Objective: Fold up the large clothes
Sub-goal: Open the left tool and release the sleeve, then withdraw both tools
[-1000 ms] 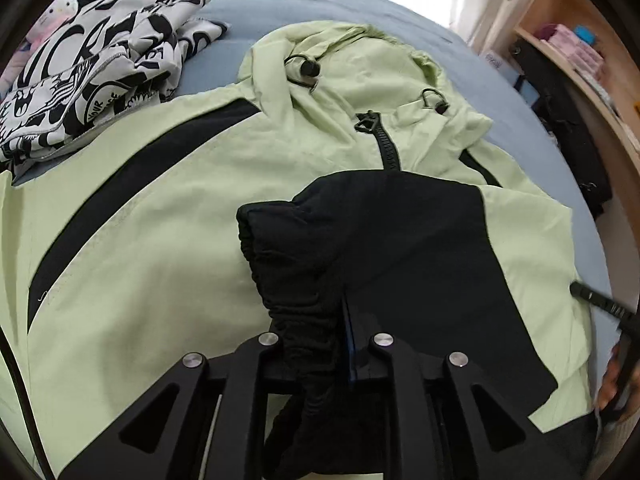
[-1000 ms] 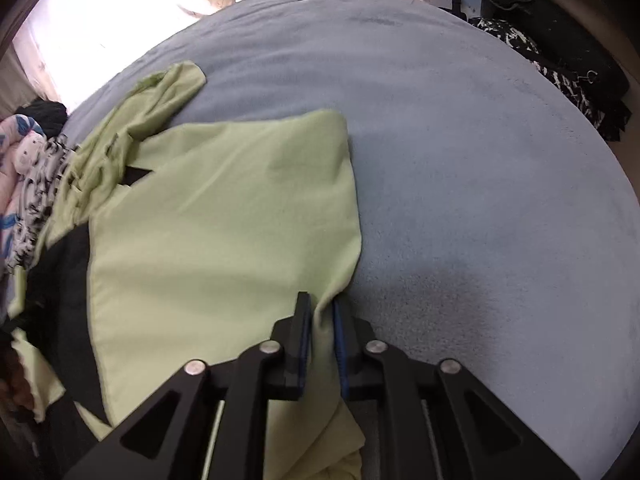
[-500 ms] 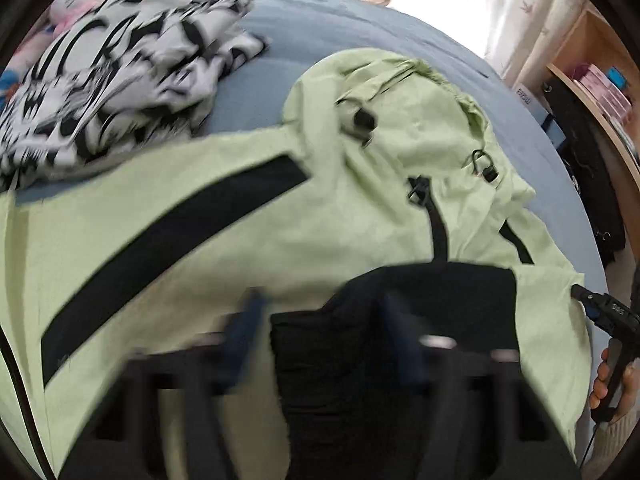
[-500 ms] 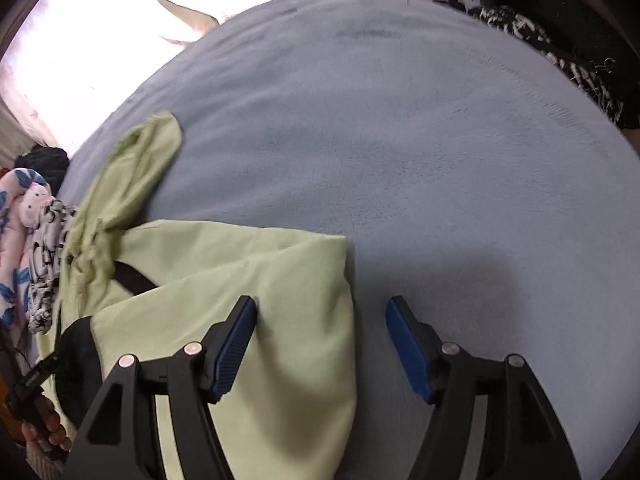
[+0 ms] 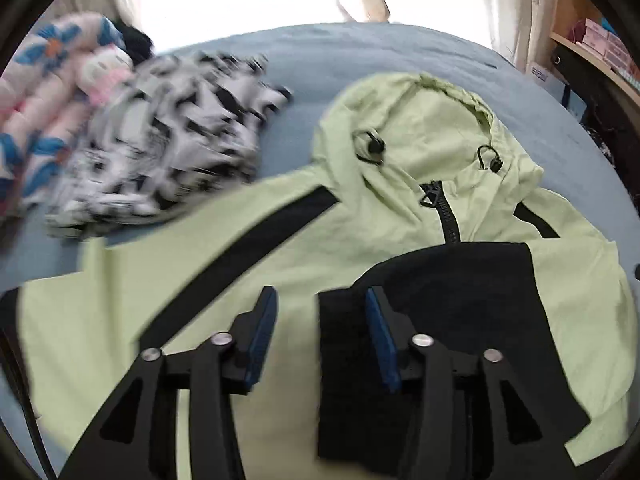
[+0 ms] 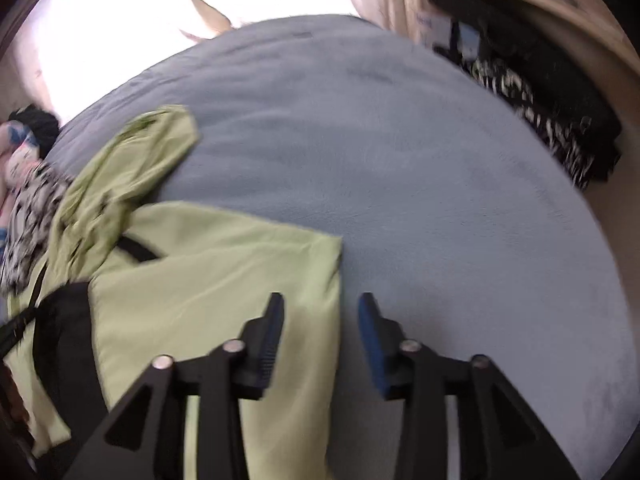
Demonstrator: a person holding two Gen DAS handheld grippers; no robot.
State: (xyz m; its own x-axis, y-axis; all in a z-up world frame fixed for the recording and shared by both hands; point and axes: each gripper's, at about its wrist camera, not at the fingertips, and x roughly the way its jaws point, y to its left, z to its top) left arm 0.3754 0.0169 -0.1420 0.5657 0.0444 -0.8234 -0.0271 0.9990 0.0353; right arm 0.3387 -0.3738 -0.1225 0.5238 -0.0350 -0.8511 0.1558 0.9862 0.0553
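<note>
Garments on the blue bed cover [image 5: 328, 52]: one light-green hooded jacket [image 5: 400, 152] right of centre; one black-and-white patterned garment [image 5: 168, 136] at far left. One floral pillow [image 5: 36, 92] at the far-left edge. Hood cord toggles: two [image 5: 374, 146] [image 5: 490, 158]. Zipper pull: one [image 5: 430, 196]. Grippers: two [image 5: 320, 320] [image 6: 320, 316], one near in each view.

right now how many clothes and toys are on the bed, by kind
jacket: 1, light green with black panels
patterned garment: 1, black and white, crumpled
plush toy: 1, pink and blue
total: 3, on the blue bed
</note>
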